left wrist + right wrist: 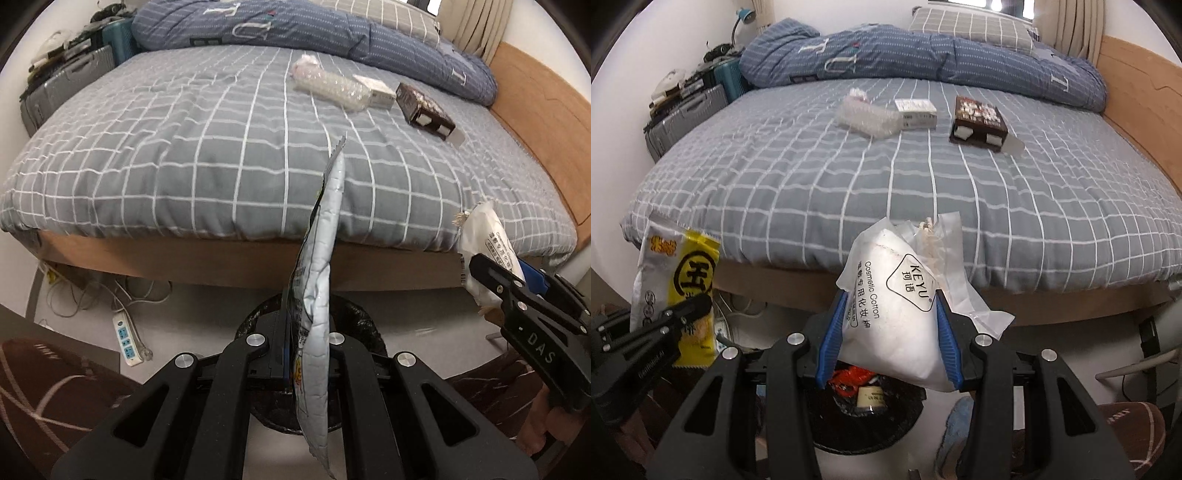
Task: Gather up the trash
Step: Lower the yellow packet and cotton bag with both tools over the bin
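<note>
**Listener:** Where is the trash just now?

**Me:** I hold two pieces. My left gripper is clamped tight on a flat snack packet. In the left wrist view it shows edge-on, a thin silvery strip whose long axis runs up and away from the jaws. My right gripper is closed on a plump white cotton-pad bag, its blue pads pressing into both sides, so the jaws stand part-way apart around it.

**Listener:** And the bin?

**Me:** A black-lined trash bin stands on the floor at the foot of the bed, below and just beyond both grippers. Both tilt steeply downward toward it. In each view the bin mouth sits behind and under the jaws, so I judge either piece would need only to be brought a little further over the opening before letting go. I cannot tell which hand is nearer.

**Listener:** What does one camera give that the other doesn't?

**Me:** The right wrist view shows the inside of the bin, with a red wrapper and a small pale box already there. It also shows the packet's yellow printed face at the left. The left wrist view hides the bin's contents behind the packet, but shows a power strip on the floor to the left.

**Listener:** Anything left on the bed?

**Me:** Yes, well apart from both hands: a clear plastic wrapper, a white box touching it, and a dark brown box.
</note>
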Tool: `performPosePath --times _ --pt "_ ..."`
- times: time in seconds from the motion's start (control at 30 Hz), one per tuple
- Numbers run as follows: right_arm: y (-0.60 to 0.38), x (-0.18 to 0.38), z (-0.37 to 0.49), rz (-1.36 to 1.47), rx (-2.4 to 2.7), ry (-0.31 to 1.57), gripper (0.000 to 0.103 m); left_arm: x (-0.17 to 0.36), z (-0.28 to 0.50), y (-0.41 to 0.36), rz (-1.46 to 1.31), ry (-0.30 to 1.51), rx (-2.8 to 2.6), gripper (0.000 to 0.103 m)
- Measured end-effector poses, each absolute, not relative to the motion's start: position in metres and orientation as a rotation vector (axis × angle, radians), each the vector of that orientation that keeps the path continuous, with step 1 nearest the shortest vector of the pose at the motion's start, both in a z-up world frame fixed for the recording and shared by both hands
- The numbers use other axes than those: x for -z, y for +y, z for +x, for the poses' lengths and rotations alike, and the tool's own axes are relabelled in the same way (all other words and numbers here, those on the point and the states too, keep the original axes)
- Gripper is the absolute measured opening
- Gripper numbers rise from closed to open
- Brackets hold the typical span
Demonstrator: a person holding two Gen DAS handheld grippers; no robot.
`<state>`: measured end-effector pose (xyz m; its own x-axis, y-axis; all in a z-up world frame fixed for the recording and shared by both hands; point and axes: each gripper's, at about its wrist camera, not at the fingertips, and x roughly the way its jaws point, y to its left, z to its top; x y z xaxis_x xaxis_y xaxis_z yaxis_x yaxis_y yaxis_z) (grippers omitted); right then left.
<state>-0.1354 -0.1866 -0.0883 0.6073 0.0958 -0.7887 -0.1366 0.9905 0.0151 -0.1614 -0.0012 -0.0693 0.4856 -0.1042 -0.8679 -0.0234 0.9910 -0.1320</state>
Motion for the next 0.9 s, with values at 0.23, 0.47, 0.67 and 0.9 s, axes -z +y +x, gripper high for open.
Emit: performPosePath --times 0.23,0.47,0.67,0.9 --pt "-0.192 0.144 -0.128 -0.049 -0.143 1.019 0.044 0.124 -0.157 -0.009 -0.116 1.14 0.073 0.003" --pt "-0.198 0.184 -0.114 -0.062 -0.164 1.112 0.044 0.173 -0.136 -0.023 -0.083 1.219 0.094 0.003" --pt "-0.211 0.205 -0.107 -0.058 -0.147 1.157 0.044 0.194 -0.125 -0.04 -0.078 1.262 0.143 0.003" --pt "-0.234 0.22 -0.103 -0.021 -0.104 1.202 0.044 0.212 -0.118 -0.058 -0.073 1.31 0.177 0.004"
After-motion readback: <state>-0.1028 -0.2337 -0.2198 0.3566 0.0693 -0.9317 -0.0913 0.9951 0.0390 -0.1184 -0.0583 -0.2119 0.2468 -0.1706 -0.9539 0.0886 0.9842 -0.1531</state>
